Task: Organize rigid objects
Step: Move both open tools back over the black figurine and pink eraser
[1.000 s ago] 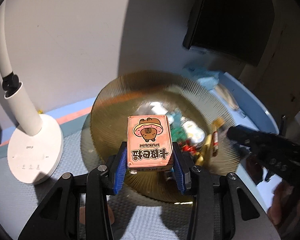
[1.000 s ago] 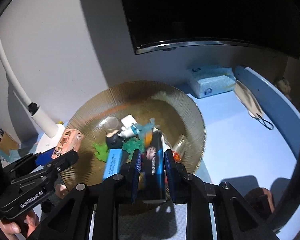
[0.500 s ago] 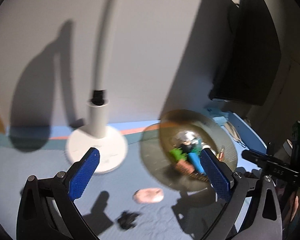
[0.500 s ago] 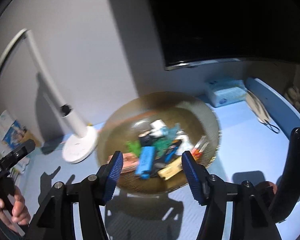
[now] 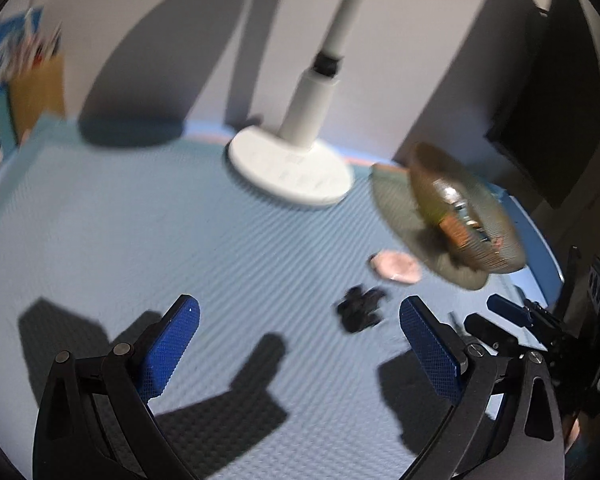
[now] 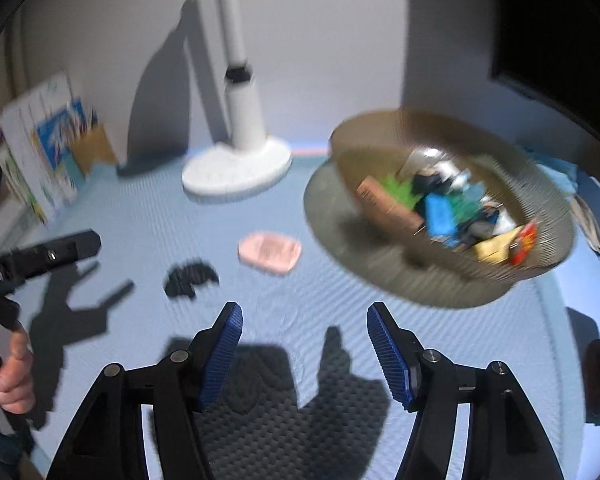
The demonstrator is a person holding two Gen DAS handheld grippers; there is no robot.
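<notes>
Both tongs hang wide and empty over the blue bench [image 6: 140, 240]. A pink flat piece [image 6: 269, 253] and a black piece [image 6: 189, 278] lie ahead of the right tongs [image 6: 304, 350], slightly leftward, the pink one's long axis crosswise. The left tongs [image 5: 300, 344] see them ahead-right. The filled bowl [image 6: 548, 216] sits farther right.

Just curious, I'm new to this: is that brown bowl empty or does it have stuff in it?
It has stuff in it: the bowl holds a jumble of small items, including a blue piece and a green one.
</notes>
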